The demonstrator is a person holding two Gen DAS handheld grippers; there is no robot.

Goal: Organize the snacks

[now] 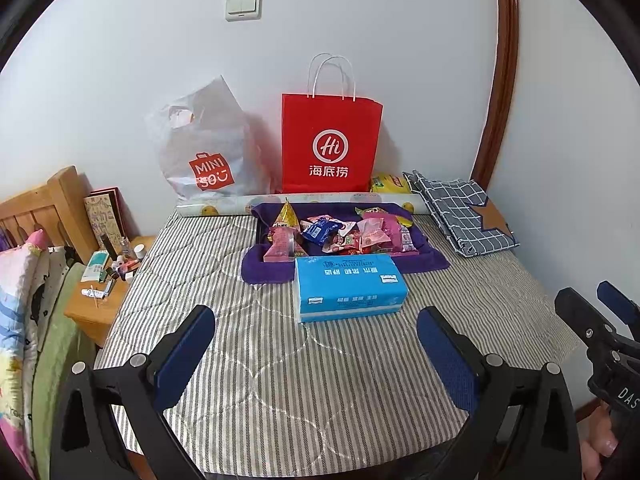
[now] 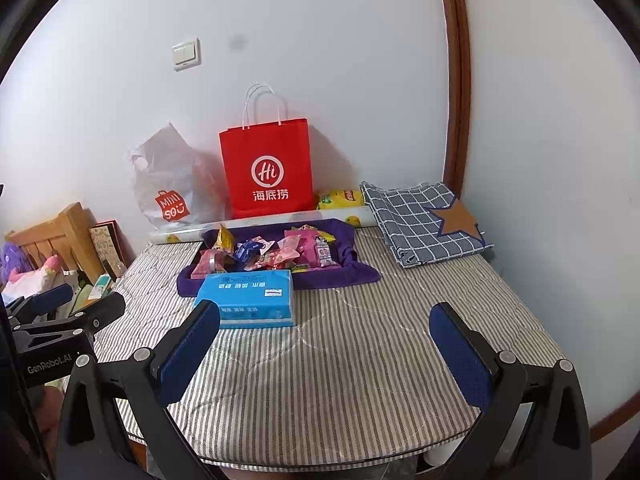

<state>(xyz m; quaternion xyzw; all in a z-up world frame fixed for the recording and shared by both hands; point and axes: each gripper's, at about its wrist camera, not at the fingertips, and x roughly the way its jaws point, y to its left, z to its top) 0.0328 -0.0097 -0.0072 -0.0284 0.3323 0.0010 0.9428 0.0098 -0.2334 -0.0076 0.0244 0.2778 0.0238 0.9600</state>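
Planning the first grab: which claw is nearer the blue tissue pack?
Left, though only slightly. The blue tissue pack sits straight ahead of the open left claw, while the open right claw has it ahead and off to its left. Neither touches it.

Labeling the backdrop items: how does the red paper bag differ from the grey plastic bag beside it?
The red paper bag with white twisted handles stands upright and keeps crisp flat sides; the translucent grey plastic bag with an orange logo slumps and is crumpled. The red paper bag carries a white round "Hi" logo; the grey plastic bag has a die-cut handle hole instead of loops. Both stand at the white wall behind the snack pile.
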